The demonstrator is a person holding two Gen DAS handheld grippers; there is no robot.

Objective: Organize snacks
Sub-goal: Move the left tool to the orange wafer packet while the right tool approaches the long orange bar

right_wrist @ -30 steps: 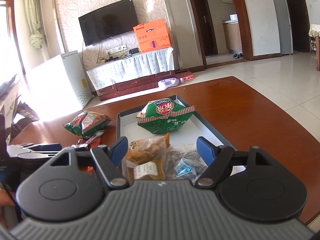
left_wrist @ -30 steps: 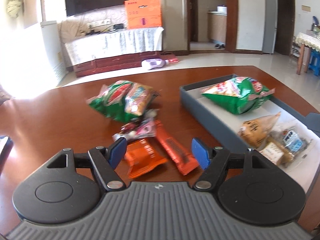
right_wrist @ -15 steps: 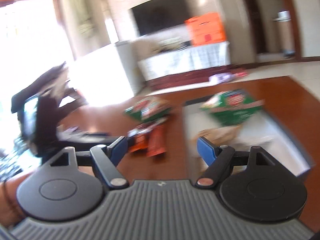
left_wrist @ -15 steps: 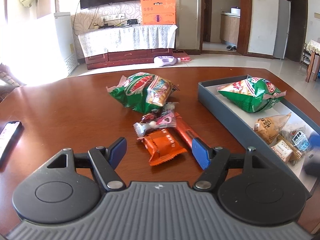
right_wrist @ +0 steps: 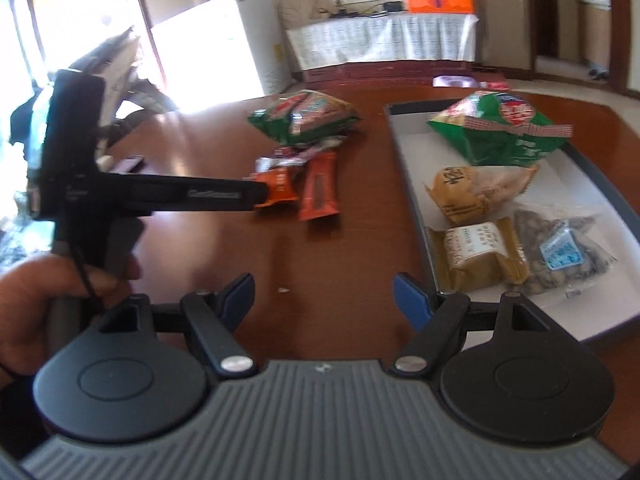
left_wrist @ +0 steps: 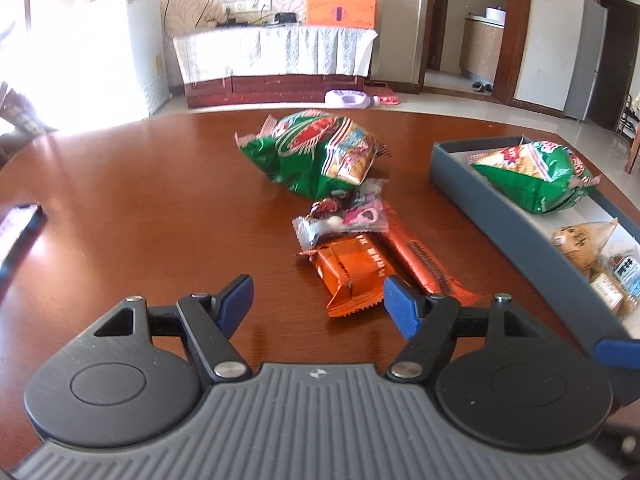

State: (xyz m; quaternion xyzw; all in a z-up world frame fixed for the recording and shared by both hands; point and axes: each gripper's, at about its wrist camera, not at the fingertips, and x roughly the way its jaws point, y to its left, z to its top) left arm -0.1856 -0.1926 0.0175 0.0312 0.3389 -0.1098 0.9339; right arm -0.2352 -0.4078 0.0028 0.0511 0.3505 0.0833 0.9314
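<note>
Already boxed: a green chip bag [right_wrist: 500, 128], a tan pastry packet [right_wrist: 476, 192], a wrapped cake [right_wrist: 480, 252] and a clear bag of dark pieces [right_wrist: 560, 248] lay in the grey tray [left_wrist: 472, 196].
Left out: a second green bag [left_wrist: 316, 152], a pink candy packet [left_wrist: 344, 220], an orange wafer pack [left_wrist: 352, 272] and a red bar [left_wrist: 420, 260] sat clustered on the wooden table [left_wrist: 140, 200], beside the tray.
Progress: roughly half, by my judgement.
Left gripper [left_wrist: 318, 300]: fingers apart, empty, just short of the orange pack.
Right gripper [right_wrist: 324, 296]: fingers apart, empty, over bare table beside the tray.

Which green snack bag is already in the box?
The green bag with the red checked edges, lying at the far end of the grey box. The other green bag lies on the bare wooden table, left of the box.
</note>
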